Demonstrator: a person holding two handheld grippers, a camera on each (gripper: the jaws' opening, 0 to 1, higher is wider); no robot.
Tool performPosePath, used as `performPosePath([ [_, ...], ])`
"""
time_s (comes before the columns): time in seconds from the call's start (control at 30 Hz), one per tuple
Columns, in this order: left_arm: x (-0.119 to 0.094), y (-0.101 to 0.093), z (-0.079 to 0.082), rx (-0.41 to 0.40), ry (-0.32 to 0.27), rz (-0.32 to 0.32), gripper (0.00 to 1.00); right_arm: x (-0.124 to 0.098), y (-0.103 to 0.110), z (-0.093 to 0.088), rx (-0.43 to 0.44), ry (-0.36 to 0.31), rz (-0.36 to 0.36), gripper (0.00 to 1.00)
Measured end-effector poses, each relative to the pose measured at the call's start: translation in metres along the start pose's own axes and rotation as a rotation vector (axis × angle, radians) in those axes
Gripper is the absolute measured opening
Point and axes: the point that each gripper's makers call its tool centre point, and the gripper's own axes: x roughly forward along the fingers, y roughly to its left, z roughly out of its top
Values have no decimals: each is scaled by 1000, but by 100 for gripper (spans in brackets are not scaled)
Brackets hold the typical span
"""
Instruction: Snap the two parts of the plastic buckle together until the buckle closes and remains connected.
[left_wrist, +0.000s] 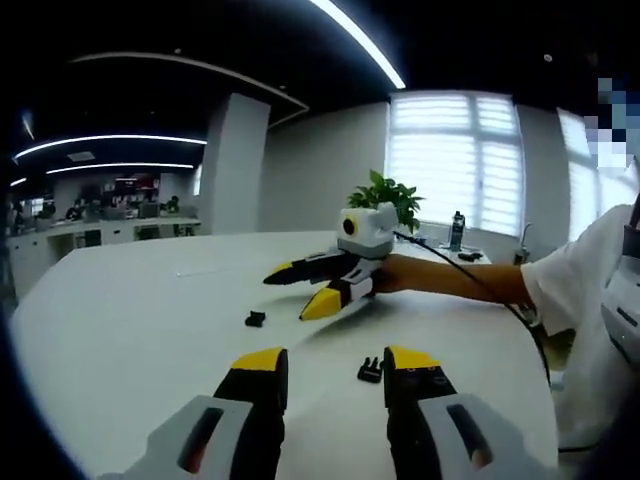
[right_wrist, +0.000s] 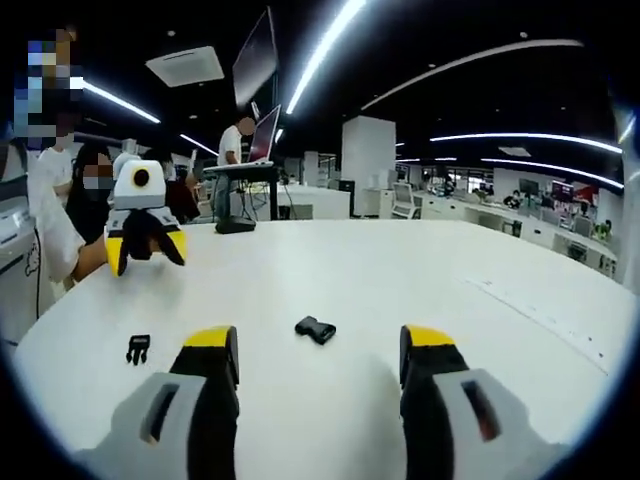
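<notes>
On the white office table (left_wrist: 120, 320), two buckle parts (left_wrist: 370, 370) (left_wrist: 255, 319) lie apart; both tools (left_wrist: 335, 365) (right_wrist: 320, 345) gape wide.

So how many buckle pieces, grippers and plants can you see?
Black buckle pieces: 2, the pronged piece and the socket piece.
Grippers: 2, the left gripper and the right gripper.
Potted plants: 1.
Total: 5

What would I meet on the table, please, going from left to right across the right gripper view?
The other gripper, held above the table at far left → the pronged buckle part → the right gripper's own left fingertip → the socket buckle part → its right fingertip.
</notes>
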Motion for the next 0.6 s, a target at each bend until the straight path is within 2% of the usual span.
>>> performPosePath([
  [0.13, -1, 0, 0, 5, 1, 3, 38, 7, 3, 3, -7, -1, 29, 57],
  [0.3, -1, 1, 0, 3, -2, 5, 38, 13, 1, 6, -18, 13, 50, 56],
  [0.6, 0, 1, -4, 22, 17, 13, 38, 18, 0, -5, -23, 66, 73, 56],
])
